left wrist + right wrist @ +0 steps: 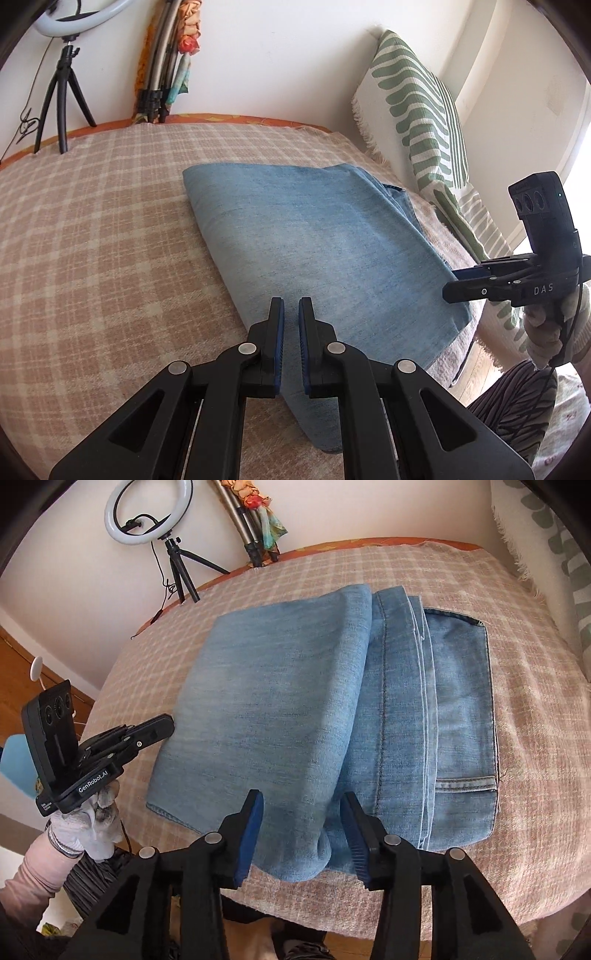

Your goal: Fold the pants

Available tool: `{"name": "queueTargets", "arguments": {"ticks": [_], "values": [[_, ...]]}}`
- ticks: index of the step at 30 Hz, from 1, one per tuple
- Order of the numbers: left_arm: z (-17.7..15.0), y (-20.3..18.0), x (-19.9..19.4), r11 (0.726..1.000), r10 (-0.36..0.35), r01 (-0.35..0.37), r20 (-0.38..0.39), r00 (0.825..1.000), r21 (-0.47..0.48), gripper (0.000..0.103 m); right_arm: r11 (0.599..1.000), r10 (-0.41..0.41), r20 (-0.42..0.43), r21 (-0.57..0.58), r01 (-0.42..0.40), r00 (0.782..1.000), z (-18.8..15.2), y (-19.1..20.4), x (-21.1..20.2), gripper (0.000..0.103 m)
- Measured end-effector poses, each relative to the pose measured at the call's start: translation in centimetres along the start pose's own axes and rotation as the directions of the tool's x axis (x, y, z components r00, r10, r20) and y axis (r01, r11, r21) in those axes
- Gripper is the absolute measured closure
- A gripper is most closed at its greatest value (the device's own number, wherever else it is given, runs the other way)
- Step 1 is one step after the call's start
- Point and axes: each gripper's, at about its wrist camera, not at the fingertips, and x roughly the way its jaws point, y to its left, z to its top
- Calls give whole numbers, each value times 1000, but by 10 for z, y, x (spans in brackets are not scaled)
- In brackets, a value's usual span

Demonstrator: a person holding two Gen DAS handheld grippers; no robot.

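Light blue denim pants [295, 701] lie folded into a thick rectangle on a pink plaid blanket [535, 757]; a back pocket shows at the right of the stack. My right gripper [301, 801] is open and tilted down over the stack's near edge, and its blue pads [255, 827] stand either side of the top fold without pressing it. In the left wrist view the pants [314, 229] stretch away ahead. My left gripper [291, 302] is shut with nothing in it, hovering above their near left corner. The right gripper [452, 284] shows at that view's right edge, the left gripper [162, 725] at the other view's left.
A ring light on a small tripod [147, 513] stands at the far left of the bed. Folded stands draped with a colourful cloth [166, 74] lean on the wall. A green-patterned throw [417, 110] runs along the right. A gloved hand [92, 823] holds the left gripper by the bed's edge.
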Motion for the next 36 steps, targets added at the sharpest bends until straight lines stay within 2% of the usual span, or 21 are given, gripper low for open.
{"name": "queueTargets", "arguments": {"ticks": [4, 7, 8, 9, 10, 11, 14, 16, 18, 21, 24, 28, 31, 32, 33, 34, 36], "values": [[-1, 0, 2, 1000, 3, -3, -4, 1000, -1, 97, 997, 26, 42, 76, -29, 999, 22, -16, 15, 51], [-1, 1, 1, 1000, 0, 0, -5, 1000, -8, 97, 993, 31, 43, 109, -35, 999, 25, -14, 26, 84], [0, 3, 0, 1000, -2, 2, -4, 1000, -15, 96, 994, 13, 51, 105, -19, 999, 24, -10, 25, 91], [0, 4, -2, 1000, -1, 1, 0, 1000, -22, 89, 996, -15, 56, 88, 10, 998, 24, -4, 23, 94], [2, 7, -3, 999, 3, -3, 5, 1000, -33, 78, 996, -59, 64, 63, 55, 996, 26, 5, 19, 98], [4, 10, -6, 999, 6, -5, 11, 1000, -45, 75, 994, -101, 85, 43, 97, 991, 27, 11, 12, 100], [10, 17, -12, 997, 15, -13, 36, 999, -70, 74, 979, -199, 143, -9, 202, 970, 35, 24, -12, 101], [13, 19, -15, 997, 19, -15, 49, 999, -76, 74, 962, -263, 145, -33, 271, 954, 38, 21, -22, 101], [14, 18, -16, 997, 18, -14, 57, 998, -74, 74, 966, -258, 118, 28, 257, 959, 38, 0, -25, 101], [14, 11, -13, 998, 14, -11, 56, 998, -55, 74, 952, -301, 90, 86, 293, 949, 30, -27, -19, 102], [11, -1, -8, 1000, 13, -13, 46, 999, -3, 74, 953, -285, 83, 135, 272, 955, 24, -48, -11, 102], [8, -19, -1, 998, 4, -6, 35, 999, 59, 74, 953, -292, 58, 101, 285, 955, 22, -48, 4, 101], [7, -31, 1, 995, -16, 12, 31, 999, 103, 74, 967, -240, 70, 102, 232, 968, 27, -52, -3, 91], [6, -36, 2, 992, -26, 22, 25, 999, 120, 74, 972, -209, 86, 123, 198, 974, 31, -56, -9, 80], [4, -39, 3, 990, -32, 29, 17, 999, 139, 74, 975, -190, 108, 137, 175, 976, 35, -59, -13, 75], [2, -43, 5, 987, -37, 35, 8, 999, 156, 74, 974, -194, 127, 142, 176, 973, 40, -62, -16, 72], [-1, -50, 10, 981, -47, 48, -11, 999, 189, 74, 971, -208, 144, 146, 187, 967, 55, -65, -16, 72]]}}
